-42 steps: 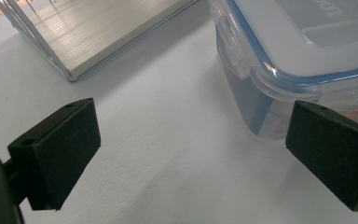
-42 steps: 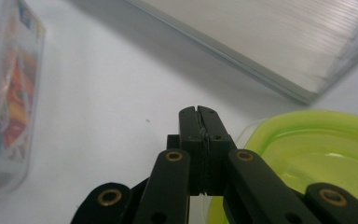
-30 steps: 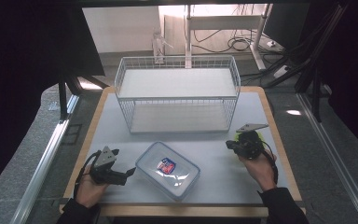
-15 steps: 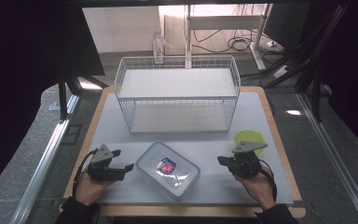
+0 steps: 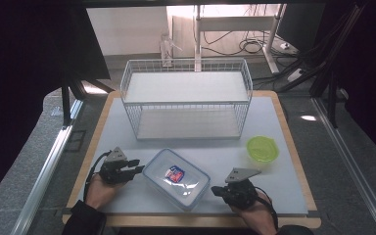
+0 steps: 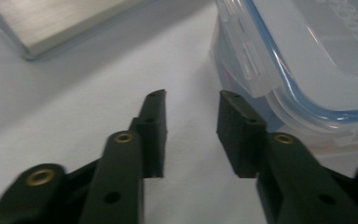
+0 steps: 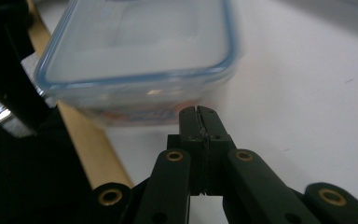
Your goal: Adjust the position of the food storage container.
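The clear lidded container (image 5: 176,178) lies between the 2 grippers. The left gripper (image 5: 136,170), just beside its left end, has been closing, jaws still apart on nothing. The right gripper (image 5: 217,191), near its right end, is shut and empty.

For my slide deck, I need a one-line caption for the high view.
Two hand-held grippers, left and right, flank a lidded box before a wire basket.
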Tool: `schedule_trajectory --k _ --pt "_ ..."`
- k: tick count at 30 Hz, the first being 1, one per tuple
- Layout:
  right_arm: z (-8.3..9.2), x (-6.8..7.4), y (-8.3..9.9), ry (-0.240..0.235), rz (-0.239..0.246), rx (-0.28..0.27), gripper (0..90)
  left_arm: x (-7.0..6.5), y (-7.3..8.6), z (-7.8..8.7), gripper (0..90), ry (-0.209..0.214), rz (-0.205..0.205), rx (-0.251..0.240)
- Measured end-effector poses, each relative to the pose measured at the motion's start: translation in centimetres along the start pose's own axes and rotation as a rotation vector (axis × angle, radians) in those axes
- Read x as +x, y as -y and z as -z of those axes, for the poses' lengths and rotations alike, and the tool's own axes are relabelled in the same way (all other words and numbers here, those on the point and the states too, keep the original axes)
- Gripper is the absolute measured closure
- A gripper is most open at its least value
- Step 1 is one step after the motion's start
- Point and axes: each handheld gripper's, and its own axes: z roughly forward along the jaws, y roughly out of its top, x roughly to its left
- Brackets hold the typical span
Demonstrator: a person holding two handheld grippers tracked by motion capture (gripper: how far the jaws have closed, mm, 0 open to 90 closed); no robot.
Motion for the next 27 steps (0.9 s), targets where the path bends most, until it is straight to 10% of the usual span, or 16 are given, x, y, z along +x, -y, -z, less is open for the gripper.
schedule_trajectory --k 12,27 --pt "-1.1 0.4 -0.5 0.0 -0.01 0.022 90.0 -2.1 -0.7 -0.7 89.9 0.008 -0.033 0.077" --pt "-0.7 -4.0 -0.9 0.127 -0.089 0.006 90.0 -4.9 -1.3 -1.6 90.0 0.066 -0.038 0.097"
